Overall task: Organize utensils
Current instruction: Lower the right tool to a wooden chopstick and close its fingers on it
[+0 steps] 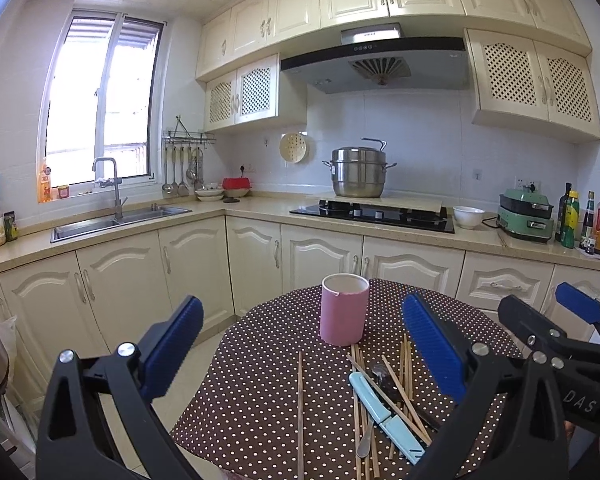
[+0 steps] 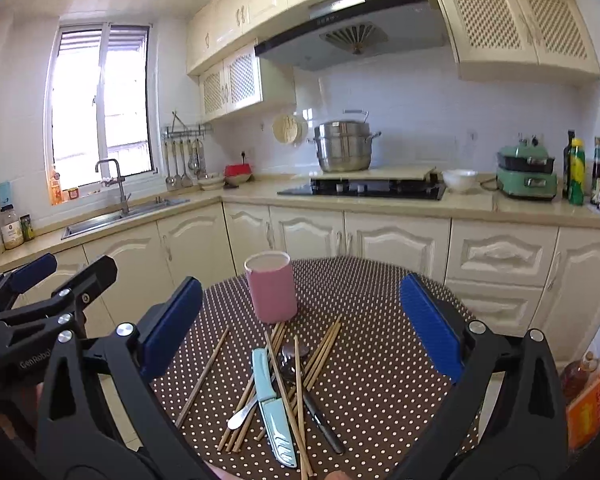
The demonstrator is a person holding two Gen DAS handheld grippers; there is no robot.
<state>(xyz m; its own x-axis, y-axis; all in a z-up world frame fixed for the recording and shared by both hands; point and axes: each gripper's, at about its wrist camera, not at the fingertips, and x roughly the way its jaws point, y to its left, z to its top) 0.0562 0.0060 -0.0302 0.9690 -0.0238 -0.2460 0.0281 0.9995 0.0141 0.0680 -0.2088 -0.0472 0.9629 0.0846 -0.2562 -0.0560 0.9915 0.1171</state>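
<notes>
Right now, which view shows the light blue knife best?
The right wrist view: the light blue knife lies whole, centred, crossed by chopsticks. In the left wrist view the knife sits lower right, its tip near the frame's edge.

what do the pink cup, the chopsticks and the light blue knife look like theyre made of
Pink cup: likely glazed ceramic, with a smooth matte pink wall and a pale thick rim. Chopsticks: wood or bamboo, tan and unpainted. Light blue knife: its handle and sheath look like plastic, smooth with a slight sheen; the blade is hidden.
</notes>
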